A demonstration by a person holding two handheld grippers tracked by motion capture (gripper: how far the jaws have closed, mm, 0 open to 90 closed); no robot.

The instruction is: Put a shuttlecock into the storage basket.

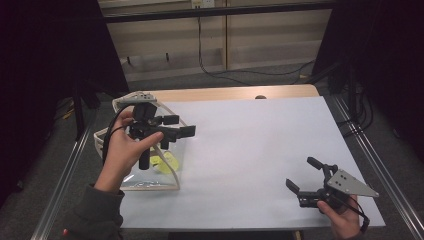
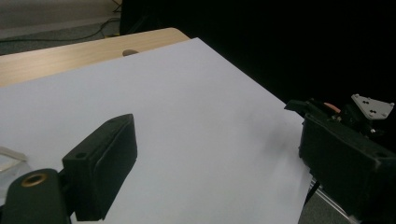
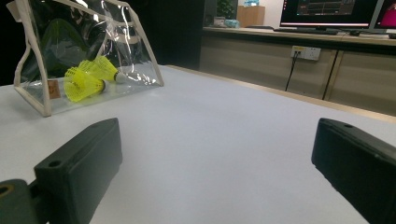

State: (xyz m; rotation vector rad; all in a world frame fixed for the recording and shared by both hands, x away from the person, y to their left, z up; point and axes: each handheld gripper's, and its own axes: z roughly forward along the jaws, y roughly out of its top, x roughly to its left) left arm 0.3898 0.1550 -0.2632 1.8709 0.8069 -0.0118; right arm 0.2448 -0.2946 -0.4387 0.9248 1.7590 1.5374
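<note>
Left tool [image 1: 182,126] raised over clear pouch [image 1: 150,180], wide open, empty; right tool [image 1: 303,174] low, open, empty.

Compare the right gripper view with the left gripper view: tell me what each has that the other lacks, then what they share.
Right gripper view alone: the clear pouch with two yellow shuttlecocks lying inside it, and, far behind, a counter with a wall socket and a lit monitor.

Left gripper view alone: the right gripper across the sheet, with its grey three-cornered plate, the table's wooden edge, and grey floor beyond.

Both: the white sheet covering the table, and two open black jaws with nothing between them.
</note>
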